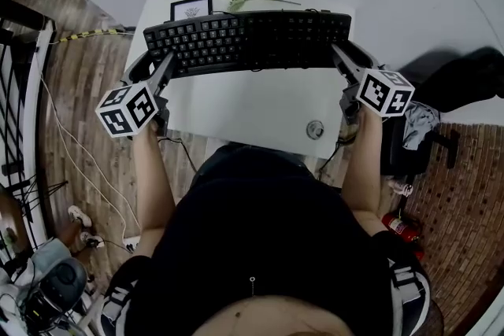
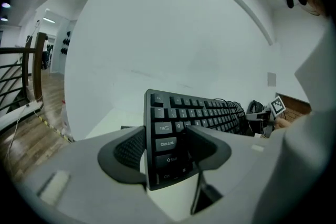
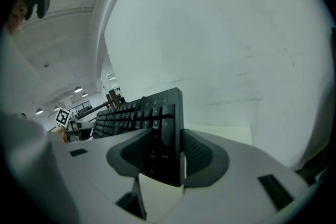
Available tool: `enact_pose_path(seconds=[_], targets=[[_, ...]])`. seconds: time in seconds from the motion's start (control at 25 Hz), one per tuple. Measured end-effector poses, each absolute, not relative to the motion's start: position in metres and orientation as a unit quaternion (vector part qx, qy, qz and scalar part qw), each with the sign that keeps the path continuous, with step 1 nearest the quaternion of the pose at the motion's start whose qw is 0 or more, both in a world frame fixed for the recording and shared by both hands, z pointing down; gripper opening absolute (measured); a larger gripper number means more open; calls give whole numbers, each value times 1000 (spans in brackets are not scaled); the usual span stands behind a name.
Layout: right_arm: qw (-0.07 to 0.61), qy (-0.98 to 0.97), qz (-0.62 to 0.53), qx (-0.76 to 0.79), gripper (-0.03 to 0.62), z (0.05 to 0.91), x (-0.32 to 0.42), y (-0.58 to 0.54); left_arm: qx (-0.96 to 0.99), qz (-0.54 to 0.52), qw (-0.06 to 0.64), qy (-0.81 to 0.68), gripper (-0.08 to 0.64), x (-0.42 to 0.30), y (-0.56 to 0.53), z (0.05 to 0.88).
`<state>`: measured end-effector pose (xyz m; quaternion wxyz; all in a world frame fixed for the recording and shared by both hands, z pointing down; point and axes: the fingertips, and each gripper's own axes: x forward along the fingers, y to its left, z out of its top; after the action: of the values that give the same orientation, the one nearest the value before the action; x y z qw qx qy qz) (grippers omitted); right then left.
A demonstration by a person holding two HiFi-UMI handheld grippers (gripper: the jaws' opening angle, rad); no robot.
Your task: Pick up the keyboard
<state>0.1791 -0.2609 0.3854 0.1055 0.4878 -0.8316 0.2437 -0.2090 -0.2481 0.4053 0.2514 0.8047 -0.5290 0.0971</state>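
Keyboard (image 1: 248, 41) hangs above the table (image 1: 252, 114), with the left gripper (image 1: 168, 61) pinching its left end and the right gripper (image 1: 337, 53) pinching its right end. Each bite is narrow, so uneven lifting or the two drifting apart could let one end slip and drop.

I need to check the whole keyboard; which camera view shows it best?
The head view: the whole keyboard shows above the white table. The left gripper view shows it foreshortened from its Caps Lock end, between the jaws; the right gripper view from the other end.
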Motion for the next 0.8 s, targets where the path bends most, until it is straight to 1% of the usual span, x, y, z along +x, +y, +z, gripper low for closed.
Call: enact_pose_path(seconds=[0.2, 0.52, 0.8], targets=[[58, -848, 185, 493, 189, 341, 185, -264, 822, 68, 186, -534, 253, -203, -259, 355], [18, -861, 99, 498, 190, 284, 181, -255, 837, 17, 114, -534, 253, -208, -255, 304], [-22, -860, 46, 507, 190, 256, 173, -236, 846, -13, 51, -530, 253, -216, -245, 268]])
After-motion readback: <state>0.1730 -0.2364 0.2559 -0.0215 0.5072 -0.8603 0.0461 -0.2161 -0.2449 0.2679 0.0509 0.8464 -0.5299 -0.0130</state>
